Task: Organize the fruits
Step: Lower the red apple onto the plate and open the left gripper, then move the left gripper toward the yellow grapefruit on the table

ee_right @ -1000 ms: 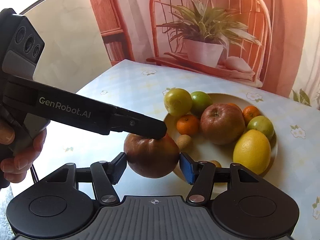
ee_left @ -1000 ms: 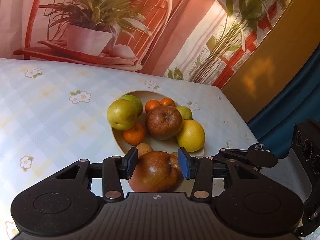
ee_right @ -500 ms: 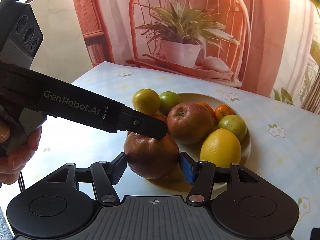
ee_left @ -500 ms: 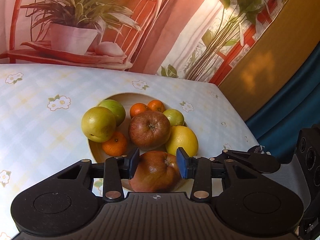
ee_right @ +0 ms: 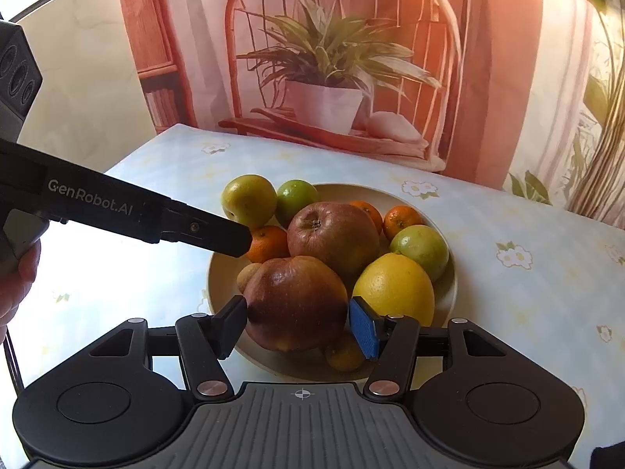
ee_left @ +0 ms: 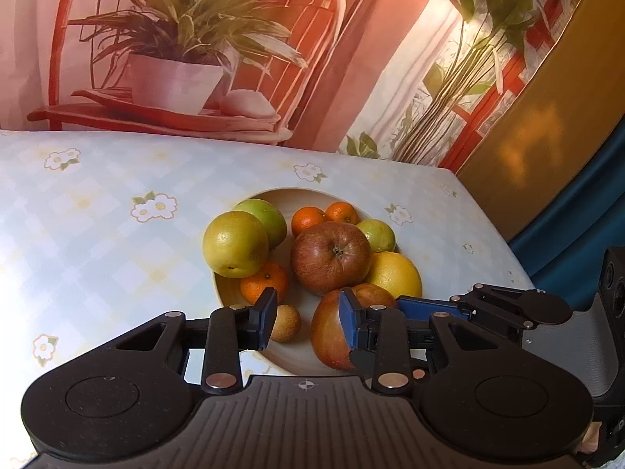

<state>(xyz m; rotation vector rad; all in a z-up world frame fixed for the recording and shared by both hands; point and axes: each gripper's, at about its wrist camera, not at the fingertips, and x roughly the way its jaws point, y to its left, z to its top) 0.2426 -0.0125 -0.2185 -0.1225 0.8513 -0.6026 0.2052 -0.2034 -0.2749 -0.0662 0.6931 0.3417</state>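
My right gripper point(ee_right: 297, 326) is shut on a red apple point(ee_right: 297, 305), holding it over the near rim of a cream bowl point(ee_right: 218, 269). The bowl holds another red apple point(ee_right: 332, 234), a yellow lemon point(ee_right: 394, 291), green fruits and several mandarins. In the left wrist view the held apple point(ee_left: 332, 332) shows just right of my left gripper point(ee_left: 308, 320), with a blue-padded finger point(ee_left: 425, 306) of the right gripper against it. The left jaws are closing with nothing between them. Through the gap, a small brown fruit point(ee_left: 285, 322) lies in the bowl point(ee_left: 297, 355).
The bowl stands on a table with a pale checked, flowered cloth point(ee_left: 97, 234). The table's right edge point(ee_left: 488, 226) is close to the bowl. A backdrop printed with a potted plant point(ee_right: 324, 97) rises behind. A person's hand point(ee_right: 15, 273) holds the left gripper.
The left gripper has come off the apple and shifted left, with its jaws narrower. The right gripper has carried the apple forward over the bowl's rim.
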